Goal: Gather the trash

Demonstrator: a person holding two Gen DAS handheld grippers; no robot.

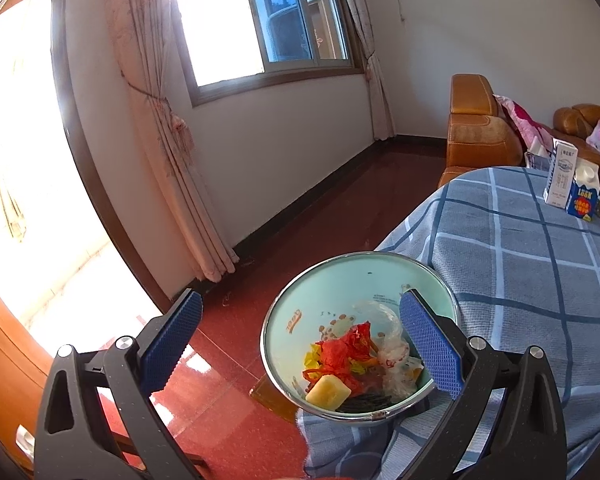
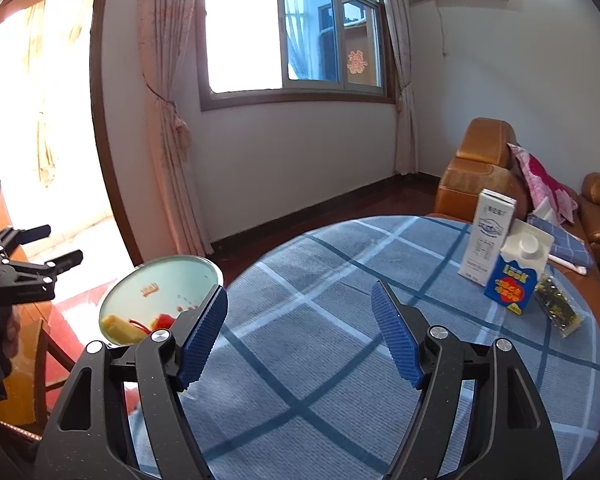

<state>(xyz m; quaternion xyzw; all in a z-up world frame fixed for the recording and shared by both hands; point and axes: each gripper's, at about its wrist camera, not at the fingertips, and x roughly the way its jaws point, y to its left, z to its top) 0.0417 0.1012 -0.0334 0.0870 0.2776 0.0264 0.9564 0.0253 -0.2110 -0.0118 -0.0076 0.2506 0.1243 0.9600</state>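
A pale green bowl (image 1: 340, 280) sits at the table's left edge. It holds trash: a red wrapper (image 1: 340, 354), a yellow chunk (image 1: 328, 392), clear plastic (image 1: 388, 344). My left gripper (image 1: 300, 344) is open just in front of the bowl, its right finger over the rim. In the right wrist view the bowl (image 2: 160, 280) is at the left, and my right gripper (image 2: 300, 336) is open and empty above the blue checked tablecloth (image 2: 320, 360). A white carton (image 2: 486, 232), a blue and white carton (image 2: 516, 276) and a dark snack packet (image 2: 556, 308) stand far right.
The left gripper also shows at the left edge of the right wrist view (image 2: 32, 264). An orange sofa (image 2: 476, 168) with pink pillows stands behind the table. A wooden chair (image 2: 40, 344) is at the left. The floor (image 1: 228, 360) is glossy red.
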